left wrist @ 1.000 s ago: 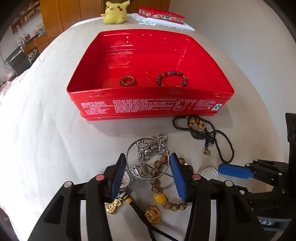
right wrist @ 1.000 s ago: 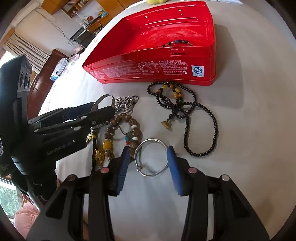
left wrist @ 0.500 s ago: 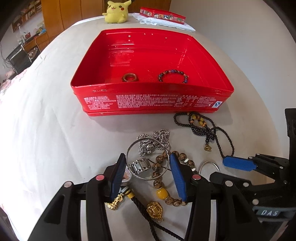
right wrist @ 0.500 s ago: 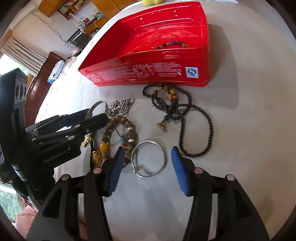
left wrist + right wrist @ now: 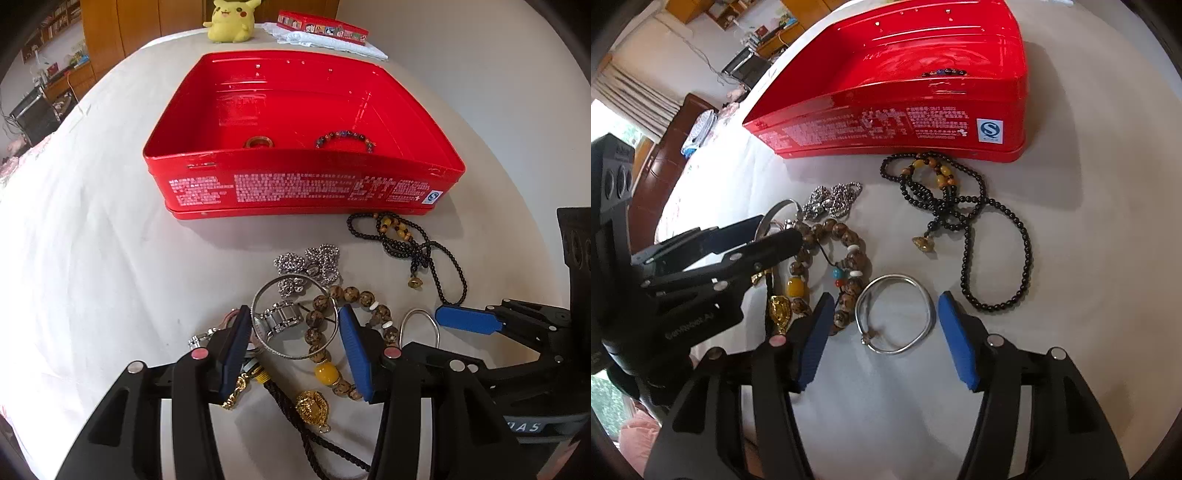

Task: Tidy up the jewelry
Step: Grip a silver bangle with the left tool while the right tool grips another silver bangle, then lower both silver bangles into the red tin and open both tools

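A red tin tray [image 5: 303, 184] holds a brown ring [image 5: 259, 141] and a beaded bracelet [image 5: 345, 136]. A jewelry pile lies in front of it. My left gripper [image 5: 293, 332] is open, its jaws either side of a thin silver bangle [image 5: 258, 295] lying over a metal link band [image 5: 280, 319] and brown bead bracelet [image 5: 345, 295]. My right gripper [image 5: 882, 325] is open, its jaws either side of a plain silver bangle [image 5: 925, 295] flat on the cloth. A black bead necklace [image 5: 964, 206] and a silver chain [image 5: 833, 199] lie near the tray [image 5: 886, 122].
A gold pendant on a dark cord [image 5: 312, 406] lies near the left gripper. A yellow plush toy [image 5: 229, 18] and a flat red box on a white cloth [image 5: 321, 26] sit beyond the tray. White cloth [image 5: 74, 258] covers the table.
Both grippers have lowered and moved forward over the pile. The right gripper's jaws now flank the plain silver bangle more closely. No jewelry has moved.
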### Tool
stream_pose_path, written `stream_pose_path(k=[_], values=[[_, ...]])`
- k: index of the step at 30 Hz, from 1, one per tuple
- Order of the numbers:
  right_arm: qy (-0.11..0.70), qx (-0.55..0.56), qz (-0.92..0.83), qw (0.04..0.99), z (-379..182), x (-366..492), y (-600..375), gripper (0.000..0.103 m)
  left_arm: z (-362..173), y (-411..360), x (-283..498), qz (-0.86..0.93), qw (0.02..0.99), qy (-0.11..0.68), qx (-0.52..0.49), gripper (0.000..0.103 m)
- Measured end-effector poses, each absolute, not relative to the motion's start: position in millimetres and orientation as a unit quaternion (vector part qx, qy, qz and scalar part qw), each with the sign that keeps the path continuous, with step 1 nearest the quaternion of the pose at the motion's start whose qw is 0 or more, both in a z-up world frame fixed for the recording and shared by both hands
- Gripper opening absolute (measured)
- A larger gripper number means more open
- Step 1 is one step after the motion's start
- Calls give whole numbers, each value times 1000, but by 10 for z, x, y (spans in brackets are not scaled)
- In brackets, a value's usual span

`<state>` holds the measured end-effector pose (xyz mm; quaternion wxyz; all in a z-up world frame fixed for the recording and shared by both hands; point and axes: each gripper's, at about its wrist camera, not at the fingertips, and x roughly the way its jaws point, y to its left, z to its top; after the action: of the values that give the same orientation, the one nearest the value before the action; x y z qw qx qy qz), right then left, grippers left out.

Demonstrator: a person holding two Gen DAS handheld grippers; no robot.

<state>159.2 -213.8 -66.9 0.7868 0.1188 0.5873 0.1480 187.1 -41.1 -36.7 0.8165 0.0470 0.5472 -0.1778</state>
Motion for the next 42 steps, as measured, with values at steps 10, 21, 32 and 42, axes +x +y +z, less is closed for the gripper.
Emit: stream_pose_path(k=[10,21,32,42], values=[[594,115,145,783,-638,1593,-2138,59,-403,-380,1873,-190,810,553,40,49],[602,79,141,782,-679,1561,-2048,62,-220,-244,1871,-207,816,539,9,49],[588,76,133,794,-640,1502,-2070,44,-248,-258,1857,-212,812,544,11,49],[546,114,130,819,-271,1473,-2434,44,-202,-254,1857,-209,816,539,11,49]])
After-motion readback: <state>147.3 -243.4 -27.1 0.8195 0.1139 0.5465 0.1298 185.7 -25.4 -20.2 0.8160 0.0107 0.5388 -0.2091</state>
